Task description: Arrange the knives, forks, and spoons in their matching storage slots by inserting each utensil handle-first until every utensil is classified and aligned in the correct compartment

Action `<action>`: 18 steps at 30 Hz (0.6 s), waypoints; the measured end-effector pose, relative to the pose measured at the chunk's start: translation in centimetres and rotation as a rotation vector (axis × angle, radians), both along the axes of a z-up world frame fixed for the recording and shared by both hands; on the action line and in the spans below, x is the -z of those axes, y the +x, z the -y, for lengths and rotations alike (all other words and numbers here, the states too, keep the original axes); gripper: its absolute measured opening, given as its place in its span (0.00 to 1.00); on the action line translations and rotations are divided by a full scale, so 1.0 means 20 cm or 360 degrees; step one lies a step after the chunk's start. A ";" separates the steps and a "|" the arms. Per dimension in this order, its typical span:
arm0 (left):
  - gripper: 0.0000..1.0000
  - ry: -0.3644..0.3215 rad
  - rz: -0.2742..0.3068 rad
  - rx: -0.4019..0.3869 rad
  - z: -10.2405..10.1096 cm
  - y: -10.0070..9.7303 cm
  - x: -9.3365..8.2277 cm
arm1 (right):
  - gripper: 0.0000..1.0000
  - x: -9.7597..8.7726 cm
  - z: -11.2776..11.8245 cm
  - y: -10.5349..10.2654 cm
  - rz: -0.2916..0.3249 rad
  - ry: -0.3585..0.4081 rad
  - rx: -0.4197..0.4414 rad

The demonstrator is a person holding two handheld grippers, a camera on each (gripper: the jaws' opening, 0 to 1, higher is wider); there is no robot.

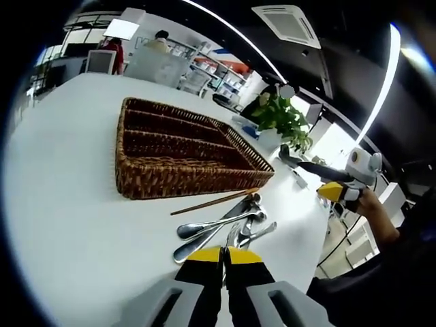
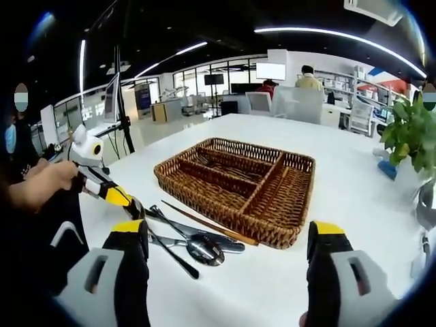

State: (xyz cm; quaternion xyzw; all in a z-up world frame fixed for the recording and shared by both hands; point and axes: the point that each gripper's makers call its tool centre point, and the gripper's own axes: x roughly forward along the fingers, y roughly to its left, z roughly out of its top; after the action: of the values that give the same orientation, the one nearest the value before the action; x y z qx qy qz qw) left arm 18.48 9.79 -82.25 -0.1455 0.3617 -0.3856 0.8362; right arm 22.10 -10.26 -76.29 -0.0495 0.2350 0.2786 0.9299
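A brown wicker basket [image 1: 143, 184] [image 2: 300, 204] with long compartments lies on the white table. A few utensils [image 2: 212, 161] rest in one far compartment. In front of the basket is a loose pile: metal spoons [image 1: 204, 229] [image 2: 204, 249], a fork or knife [image 1: 255, 234] and a wooden chopstick [image 1: 214, 202] [image 2: 204, 222]. My left gripper [image 1: 224, 253] [image 2: 136, 208] is shut, its tips right at the near ends of the pile; whether anything is pinched is hidden. My right gripper [image 2: 228, 231] [image 1: 306, 176] stands wide open, facing the basket's near wall.
A potted green plant [image 1: 283, 116] [image 2: 409, 136] stands beyond the basket near the table edge. A person's hand [image 2: 41, 180] holds the left gripper at the table's side. Bare white tabletop [image 1: 68, 204] lies beside the basket. Office desks and people are far behind.
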 end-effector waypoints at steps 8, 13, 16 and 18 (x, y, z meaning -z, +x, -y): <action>0.00 -0.0029 0.0028 -0.0037 -0.01 0.02 -0.04 | 0.99 -0.01 0.01 0.00 0.0016 0.0006 0.0009; 0.00 -0.0084 0.0025 -0.0029 0.00 0.02 -0.09 | 0.99 -0.03 0.01 0.01 0.0029 0.0007 0.0007; 0.00 -0.0099 0.0031 -0.0042 0.01 0.04 -0.12 | 0.99 -0.05 0.00 0.01 0.0042 0.0010 0.0004; 0.00 -0.0111 0.0046 -0.0052 0.01 0.06 -0.14 | 0.99 -0.06 0.00 0.02 0.0051 0.0008 0.0001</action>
State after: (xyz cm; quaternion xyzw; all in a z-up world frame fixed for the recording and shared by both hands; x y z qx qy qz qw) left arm 19.68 9.59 -79.38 -0.1751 0.3335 -0.3862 0.8420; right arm 22.42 -10.28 -75.14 -0.0515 0.2194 0.2782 0.9337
